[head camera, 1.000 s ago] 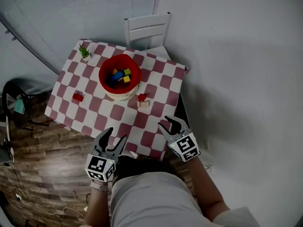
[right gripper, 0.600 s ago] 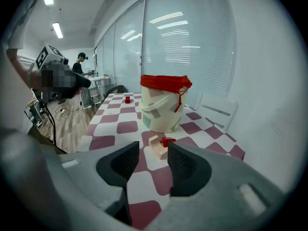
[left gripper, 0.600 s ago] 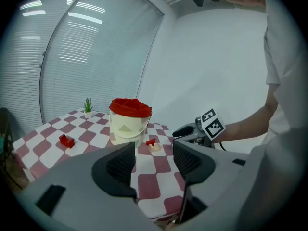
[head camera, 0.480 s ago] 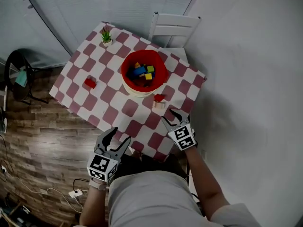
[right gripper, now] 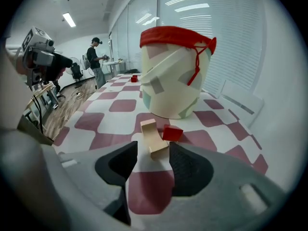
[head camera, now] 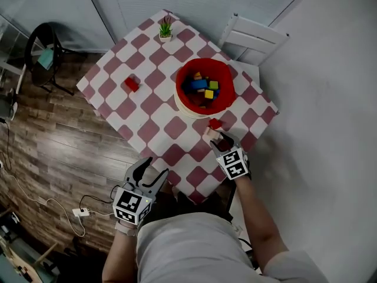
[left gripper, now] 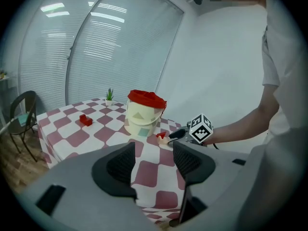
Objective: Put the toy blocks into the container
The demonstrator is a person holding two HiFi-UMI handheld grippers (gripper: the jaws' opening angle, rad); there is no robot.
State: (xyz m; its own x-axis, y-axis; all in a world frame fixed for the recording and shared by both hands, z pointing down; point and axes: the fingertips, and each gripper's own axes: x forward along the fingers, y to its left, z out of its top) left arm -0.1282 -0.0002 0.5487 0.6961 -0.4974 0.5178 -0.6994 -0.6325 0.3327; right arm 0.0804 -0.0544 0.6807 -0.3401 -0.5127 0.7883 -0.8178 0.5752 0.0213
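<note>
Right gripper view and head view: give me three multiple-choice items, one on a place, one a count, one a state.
1. Relative to the container, the tan block lies: A. inside it; B. on the table close beside it, next to a red block; C. on the floor.
2. Blocks on the table outside the container: A. one; B. two; C. three.
3. The right gripper's jaws are: A. apart, the tan block between their tips; B. shut on a red block; C. shut, empty.
B: it rests on the table by the container's wall.
C: the tan block, the red block beside it, and a lone red block farther off.
A: a gap shows between the pads; the jaws have just been opening.
</note>
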